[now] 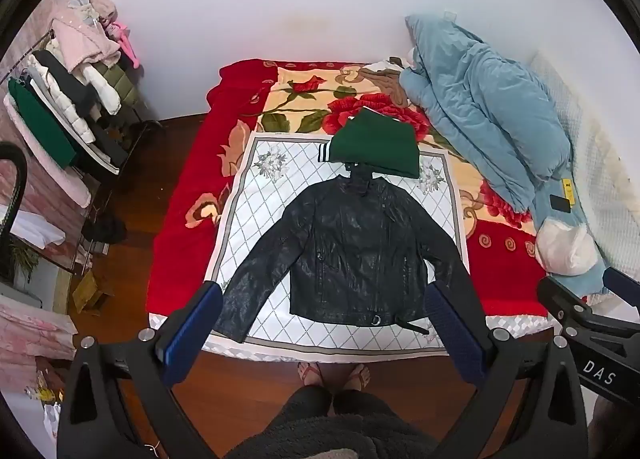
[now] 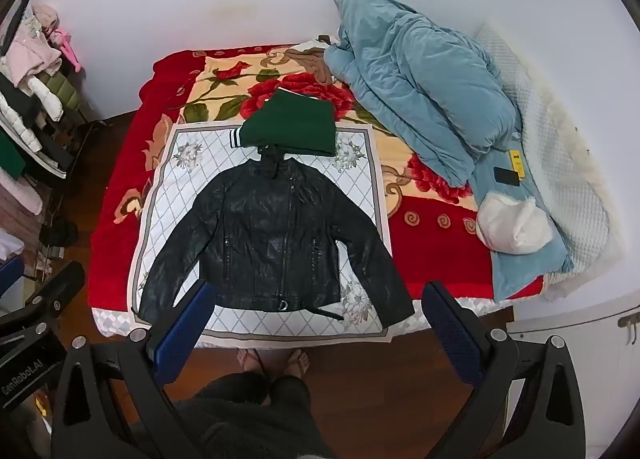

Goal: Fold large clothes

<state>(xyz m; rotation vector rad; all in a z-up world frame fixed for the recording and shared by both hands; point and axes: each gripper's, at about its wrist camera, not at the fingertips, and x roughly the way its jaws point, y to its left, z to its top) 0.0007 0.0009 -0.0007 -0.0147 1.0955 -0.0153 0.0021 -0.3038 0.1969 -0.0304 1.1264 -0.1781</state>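
A black leather jacket lies flat, front up, sleeves spread, on a white diamond-pattern cloth on the bed; it also shows in the right wrist view. A folded green garment lies just beyond its collar, also seen in the right wrist view. My left gripper is open and empty, held above the bed's near edge over the jacket's hem. My right gripper is open and empty, at a similar height above the hem.
A red floral blanket covers the bed. A heaped blue quilt and a white bundle lie on the right. A clothes rack stands on the left. The person's feet stand on the wood floor at the bed's edge.
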